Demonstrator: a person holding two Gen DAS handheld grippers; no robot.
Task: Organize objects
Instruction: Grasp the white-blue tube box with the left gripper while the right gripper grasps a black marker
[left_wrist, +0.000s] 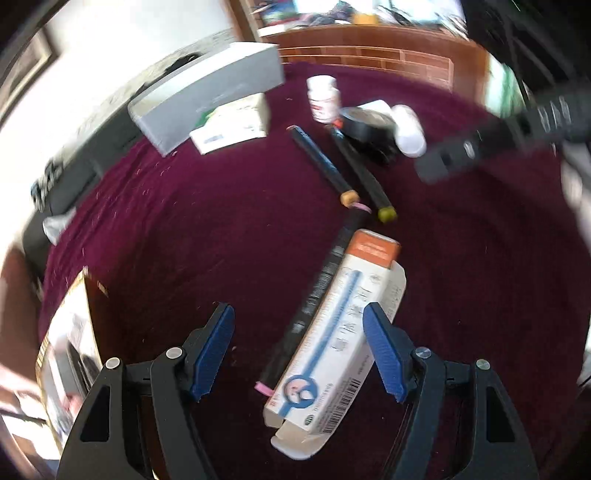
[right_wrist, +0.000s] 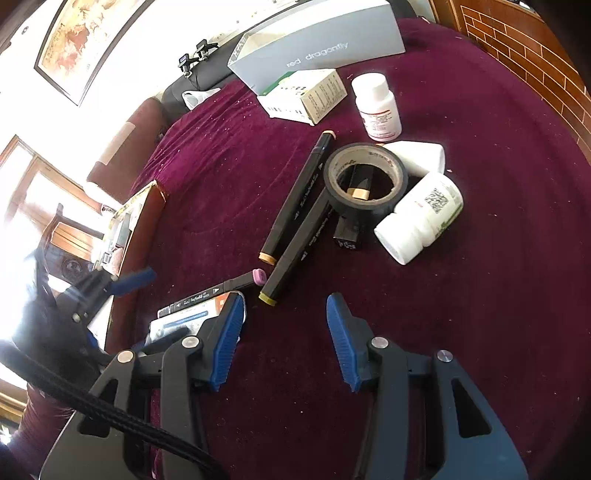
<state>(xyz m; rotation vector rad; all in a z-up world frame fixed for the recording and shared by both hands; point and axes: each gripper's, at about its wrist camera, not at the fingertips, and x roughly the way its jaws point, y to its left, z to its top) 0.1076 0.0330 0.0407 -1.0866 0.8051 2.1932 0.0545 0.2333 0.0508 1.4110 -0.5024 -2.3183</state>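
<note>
Left tongs (left_wrist: 299, 350) hang spread over the near end of a long carton (left_wrist: 332, 347), one blue pad either side of it, pinching nothing; whether the right pad touches the cardboard I cannot tell. Right tongs (right_wrist: 285, 343) are spread too and hold nothing, over bare maroon cloth of the table (right_wrist: 480, 314).

The step in hand looks like picking up the carton: it lies near the table's near edge, flap open, with a pink-capped marker (left_wrist: 314, 295) just beside it, partly under its edge. Next move, as I judge it, calls for the left tongs to drop, straddle the carton across its width and close gently, since thin cardboard will crush, and to keep the marker out of the pinch.

Further in, two more markers (right_wrist: 295, 199) lie side by side, one running under a roll of black tape (right_wrist: 365, 181). A white bottle (right_wrist: 421, 218) lies on its side just beside the tape; another (right_wrist: 376, 107) stands upright behind it. A small box (right_wrist: 303, 98) sits against a grey box (right_wrist: 317, 44) toward the far edge.

Writing: the grey box reads "red dragonfly". The carton carries an orange band, a blue stripe, a barcode and what seem Chinese characters, too blurred to read. The lying bottle bears a QR code; marker print is too small to read.
</note>
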